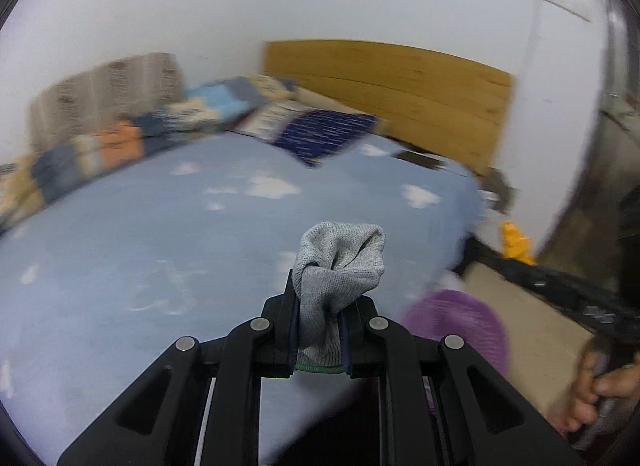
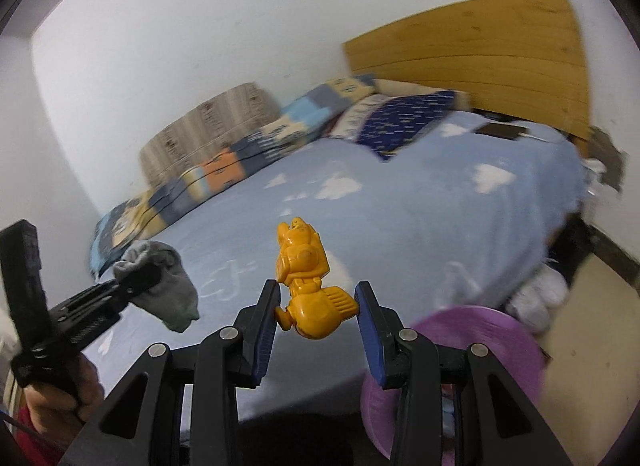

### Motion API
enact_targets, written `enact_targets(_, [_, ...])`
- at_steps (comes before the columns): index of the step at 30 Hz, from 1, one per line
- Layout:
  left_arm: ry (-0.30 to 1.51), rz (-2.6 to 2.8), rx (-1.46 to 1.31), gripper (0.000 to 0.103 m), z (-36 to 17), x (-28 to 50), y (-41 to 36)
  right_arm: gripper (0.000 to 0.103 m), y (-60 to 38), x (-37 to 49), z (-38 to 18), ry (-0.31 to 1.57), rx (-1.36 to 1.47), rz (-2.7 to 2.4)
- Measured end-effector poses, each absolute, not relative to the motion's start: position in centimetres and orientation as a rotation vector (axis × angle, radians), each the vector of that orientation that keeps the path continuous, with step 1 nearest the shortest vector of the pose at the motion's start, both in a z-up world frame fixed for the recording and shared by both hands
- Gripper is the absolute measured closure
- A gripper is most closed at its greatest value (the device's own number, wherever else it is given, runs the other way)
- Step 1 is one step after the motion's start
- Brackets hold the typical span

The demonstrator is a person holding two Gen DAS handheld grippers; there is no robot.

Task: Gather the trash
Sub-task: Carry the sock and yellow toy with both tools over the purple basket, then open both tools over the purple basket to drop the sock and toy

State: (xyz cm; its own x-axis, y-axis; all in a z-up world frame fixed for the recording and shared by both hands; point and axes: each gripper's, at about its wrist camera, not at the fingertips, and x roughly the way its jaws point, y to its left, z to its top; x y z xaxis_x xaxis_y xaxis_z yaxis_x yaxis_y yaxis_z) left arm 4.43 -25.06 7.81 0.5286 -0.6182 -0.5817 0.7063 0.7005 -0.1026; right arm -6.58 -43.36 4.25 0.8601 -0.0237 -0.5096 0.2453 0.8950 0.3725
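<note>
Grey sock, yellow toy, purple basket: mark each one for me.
grey sock (image 1: 340, 262), left wrist view, on its bunched upper part above the pads.
yellow toy (image 2: 306, 286), right wrist view, on its body between the fingers.
purple basket (image 2: 500, 330), right wrist view, on its rim.

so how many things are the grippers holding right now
2: a grey sock clamped in the left gripper, and a yellow toy between the right gripper pads.

You have a grey knitted sock (image 1: 338, 286) with a green cuff edge, bunched and upright, pinched in the left gripper (image 1: 320, 330). Your right gripper (image 2: 316, 306) clamps a yellow plastic toy figure (image 2: 306, 286), tilted upright, above the purple basket (image 2: 496, 330).
</note>
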Motion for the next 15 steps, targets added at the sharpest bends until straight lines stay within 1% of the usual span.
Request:
enact_targets(6, [0.798, -1.053, 0.179, 0.088, 6.6, 2.3, -31.7, 0.062, -47.9, -10.4, 3.0, 0.527, 0.519, -0.265])
enact_targets(15, [0.912, -1.141, 0.256, 0.087, 3.0, 0.5, -38.9, 0.061, -52.1, -12.6, -0.7, 0.577, 0.641, -0.353])
